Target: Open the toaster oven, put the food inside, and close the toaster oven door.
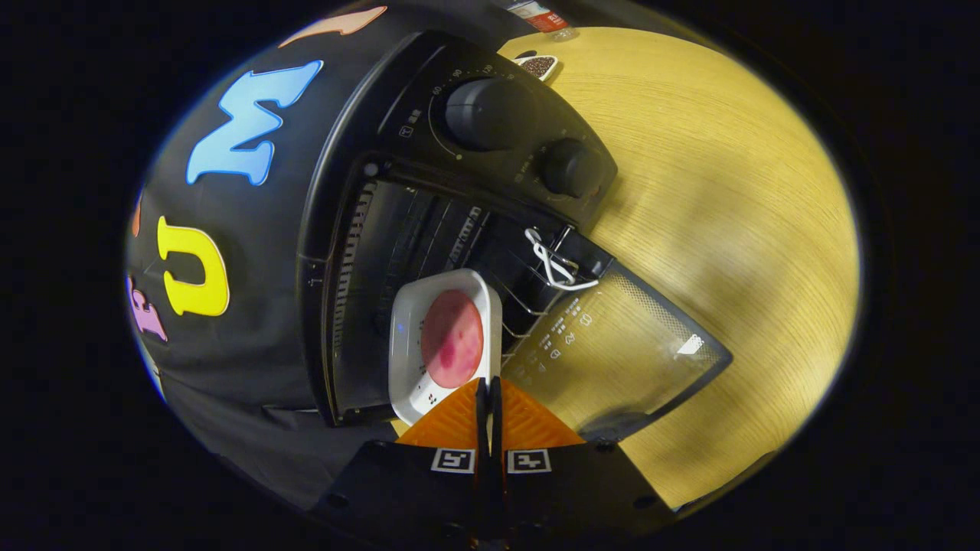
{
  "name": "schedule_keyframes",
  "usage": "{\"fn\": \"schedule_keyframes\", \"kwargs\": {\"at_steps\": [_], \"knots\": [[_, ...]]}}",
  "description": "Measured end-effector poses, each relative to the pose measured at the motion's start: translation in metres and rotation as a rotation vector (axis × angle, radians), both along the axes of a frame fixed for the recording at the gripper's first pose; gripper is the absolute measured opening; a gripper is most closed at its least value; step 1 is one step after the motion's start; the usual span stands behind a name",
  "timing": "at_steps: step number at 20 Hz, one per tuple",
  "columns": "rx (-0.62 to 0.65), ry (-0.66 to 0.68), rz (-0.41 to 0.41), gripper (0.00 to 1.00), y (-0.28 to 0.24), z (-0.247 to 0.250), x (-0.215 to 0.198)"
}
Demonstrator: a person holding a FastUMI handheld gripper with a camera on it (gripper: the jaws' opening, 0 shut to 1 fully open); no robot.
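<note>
Two gripper (488, 390) fingers pinch the white rectangular dish (442, 340) of pink food (452, 338), pointing lengthwise into the open black toaster oven (429, 222) just ahead.

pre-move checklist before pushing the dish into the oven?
1. Toaster oven door open: ok, swung fully clear of the cavity.
2. Gripper hold on the white dish: ok, fingers closed on its near rim.
3. Food seated in the dish: ok.
4. Dish lined up with the wire rack: cannot tell, far edge at the opening.
5. White tie at the hinge clear of the path: cannot tell.
</note>
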State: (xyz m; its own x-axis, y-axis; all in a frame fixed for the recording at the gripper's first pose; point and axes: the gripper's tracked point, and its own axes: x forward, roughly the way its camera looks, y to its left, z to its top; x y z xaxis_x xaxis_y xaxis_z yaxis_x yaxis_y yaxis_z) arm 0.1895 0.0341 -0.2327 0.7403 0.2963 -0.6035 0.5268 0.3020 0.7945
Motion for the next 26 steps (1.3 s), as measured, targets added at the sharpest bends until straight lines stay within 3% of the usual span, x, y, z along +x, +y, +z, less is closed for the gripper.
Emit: {"fn": "schedule_keyframes", "kwargs": {"at_steps": [3,7,11,18,26], "knots": [[-0.057,-0.060,-0.126,0.02,-0.012,-0.002,0.022],[0.006,-0.071,-0.157,0.02,0.002,-0.009,0.040],[-0.015,-0.129,-0.272,0.02,-0.009,-0.001,0.057],[-0.036,-0.099,-0.316,0.02,-0.001,-0.009,0.067],[0.000,-0.142,-0.271,0.10,0.017,0.009,0.052]]}}
